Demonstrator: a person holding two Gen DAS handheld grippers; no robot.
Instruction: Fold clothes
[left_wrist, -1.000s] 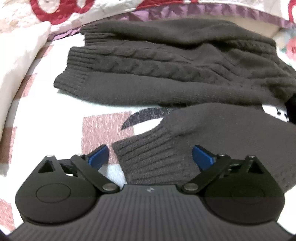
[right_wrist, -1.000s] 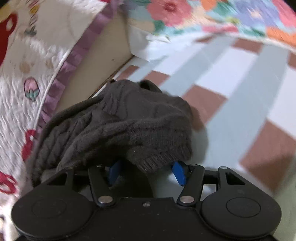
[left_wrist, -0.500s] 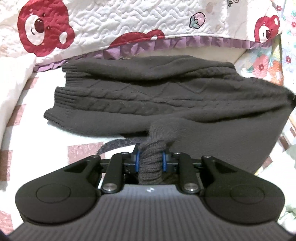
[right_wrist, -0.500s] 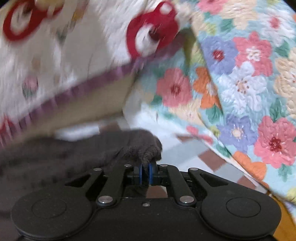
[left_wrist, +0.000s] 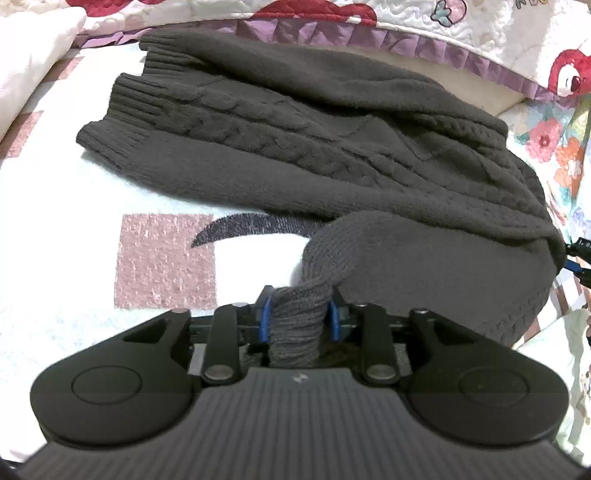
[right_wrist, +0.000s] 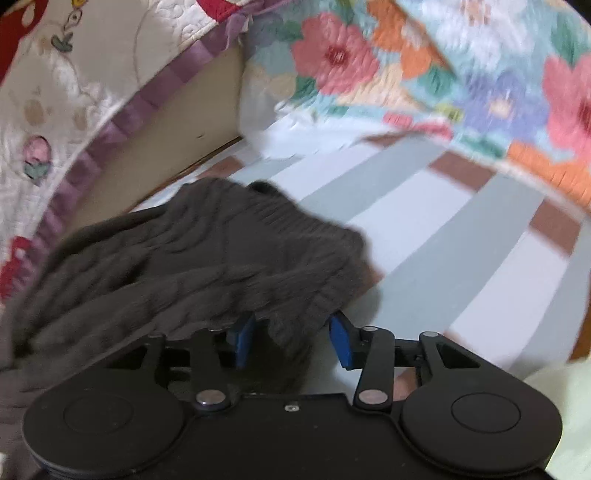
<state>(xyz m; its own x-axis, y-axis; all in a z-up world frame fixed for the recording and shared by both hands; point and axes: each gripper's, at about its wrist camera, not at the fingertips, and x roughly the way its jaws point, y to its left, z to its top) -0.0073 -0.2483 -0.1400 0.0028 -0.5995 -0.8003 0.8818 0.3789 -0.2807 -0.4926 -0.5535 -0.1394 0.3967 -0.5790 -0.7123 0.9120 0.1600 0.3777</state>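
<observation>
Dark brown cable-knit sweater (left_wrist: 332, 155): spread across the checked bed sheet (left_wrist: 74, 229), below a bear-print quilt (left_wrist: 480, 33). Left gripper (left_wrist: 298, 316): fingers clamped on the sweater's ribbed cuff. Right gripper (right_wrist: 291, 338): fingers parted, sweater edge draped between them; floral quilt (right_wrist: 424, 62) beyond.

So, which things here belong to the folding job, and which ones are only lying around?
Part of the job:
- dark knit sweater
- left gripper, shut on its sleeve cuff
- right gripper, open around a sweater edge

Just lying about:
- bear-print quilt
- floral quilt
- checked bedsheet
</observation>
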